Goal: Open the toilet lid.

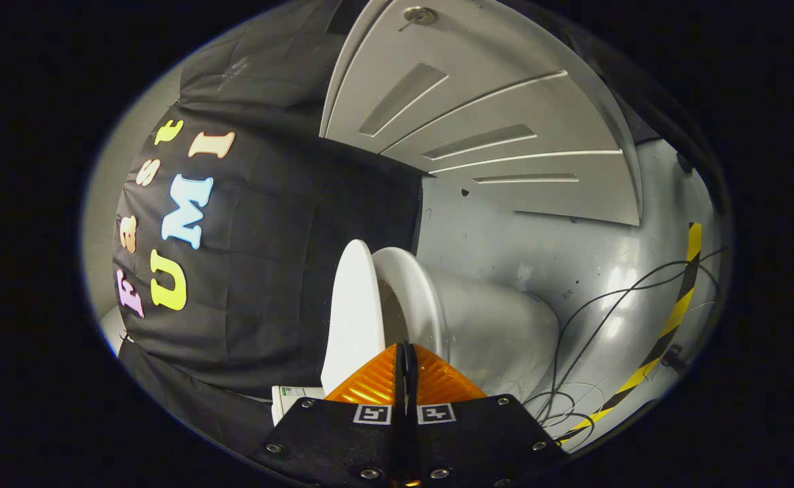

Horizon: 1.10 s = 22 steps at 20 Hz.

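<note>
The view is rolled sideways. A white toilet stands just ahead of my fingers. Its lid point(352, 312) is lifted off the seat point(415, 291), with a dark wedge-shaped gap between the two. The toilet's body point(505, 329) runs from the seat down to the grey floor. My gripper point(407, 349) is shut, its two fingers pressed together with nothing between them. The tips sit right in front of the gap between lid and seat. I cannot tell whether they touch either part.
Black cloth hangs behind the lid. A grey panelled door point(491, 122) stands beyond the toilet. Loose black cables point(593, 325) and a yellow-black tape strip point(675, 318) lie on the grey floor point(539, 237). A white labelled part point(295, 396) sits beside the lid's base.
</note>
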Motion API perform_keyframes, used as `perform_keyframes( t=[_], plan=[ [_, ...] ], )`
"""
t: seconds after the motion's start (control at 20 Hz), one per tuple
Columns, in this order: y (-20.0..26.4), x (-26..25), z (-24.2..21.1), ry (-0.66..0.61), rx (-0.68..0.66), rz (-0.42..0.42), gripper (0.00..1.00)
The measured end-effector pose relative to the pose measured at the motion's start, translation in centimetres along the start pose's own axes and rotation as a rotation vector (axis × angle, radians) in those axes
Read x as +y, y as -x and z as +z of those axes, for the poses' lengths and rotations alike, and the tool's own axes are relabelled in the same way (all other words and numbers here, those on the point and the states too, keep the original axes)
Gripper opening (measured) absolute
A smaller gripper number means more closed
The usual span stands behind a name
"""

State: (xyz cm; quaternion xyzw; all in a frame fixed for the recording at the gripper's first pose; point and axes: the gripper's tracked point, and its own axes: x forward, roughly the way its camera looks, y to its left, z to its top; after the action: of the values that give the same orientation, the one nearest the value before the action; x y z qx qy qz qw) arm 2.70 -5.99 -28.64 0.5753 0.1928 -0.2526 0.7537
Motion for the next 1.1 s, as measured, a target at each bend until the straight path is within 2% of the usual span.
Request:
perform_keyframes(
  t=[0.7, 1.1],
  plan=[
    [3.8, 9.3, 0.2, 0.155, -0.019, 0.084, 0.00],
    [6.8, 16.4, -1.8, 0.271, -0.035, 0.192, 0.00]
  ],
)
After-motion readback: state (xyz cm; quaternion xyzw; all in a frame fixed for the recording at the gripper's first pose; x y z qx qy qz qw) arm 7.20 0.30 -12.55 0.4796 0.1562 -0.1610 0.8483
